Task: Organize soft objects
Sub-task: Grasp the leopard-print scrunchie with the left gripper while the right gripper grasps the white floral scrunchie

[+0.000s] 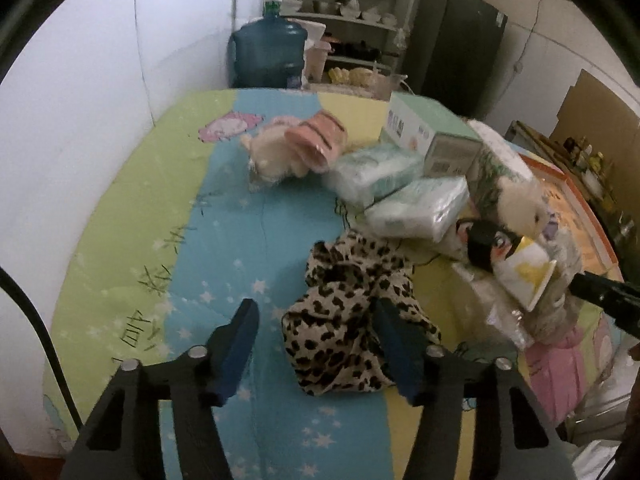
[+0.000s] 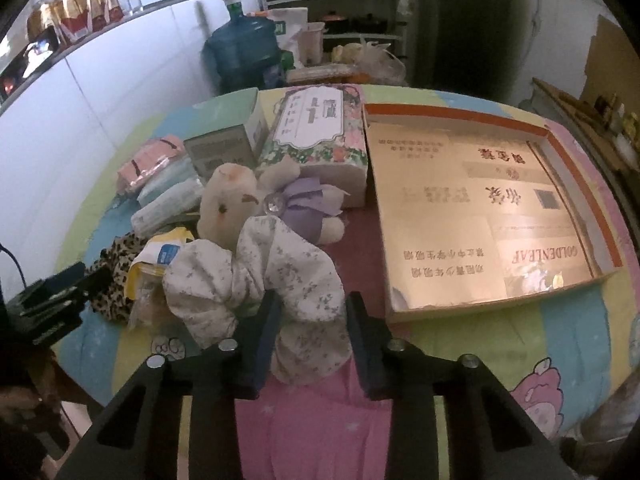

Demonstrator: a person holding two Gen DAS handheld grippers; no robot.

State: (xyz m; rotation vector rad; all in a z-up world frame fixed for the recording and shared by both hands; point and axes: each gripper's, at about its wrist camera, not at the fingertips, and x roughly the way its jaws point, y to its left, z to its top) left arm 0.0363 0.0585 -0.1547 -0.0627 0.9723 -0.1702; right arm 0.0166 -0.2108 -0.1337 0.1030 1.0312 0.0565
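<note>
Landmark: the shallow orange-rimmed cardboard tray (image 2: 472, 208) with gold printed sheets inside, lying flat on the pastel cartoon-print cloth that covers the surface (image 1: 224, 248).
Right gripper (image 2: 312, 336): its dark fingers (image 2: 264, 340) press both sides of a bunched white cloth with tiny floral print (image 2: 264, 280); they are clenched on it, at the tray's near left corner, just beside the rim.
Left gripper (image 1: 316, 344): fingers (image 1: 240, 348) stand apart; the right one overlaps a crumpled leopard-print fabric (image 1: 352, 312), the left one is over bare blue cloth. The fabric lies between them but the pads do not pinch it, so released.
Leopard fabric place: well left of the tray, beyond the floral cloth.
Plush rabbit: cream soft toy with a lilac bow and a clear gem (image 2: 256, 208) lies just left of the tray, behind the floral cloth and touching it.
Floral tissue pack: large soft pack with a white label (image 2: 320, 136) sits against the tray's far left side.
Green-and-white carton (image 2: 228, 140): left of that pack.
Pale wrapped tissue packs (image 1: 400, 192): farther left of the tray, stacked askew.
Pink striped soft roll (image 1: 316, 140): farthest left from the tray, beside a small cream plush (image 1: 272, 160).
Yellow-and-white pouch (image 2: 160, 264): between leopard fabric and floral cloth.
</note>
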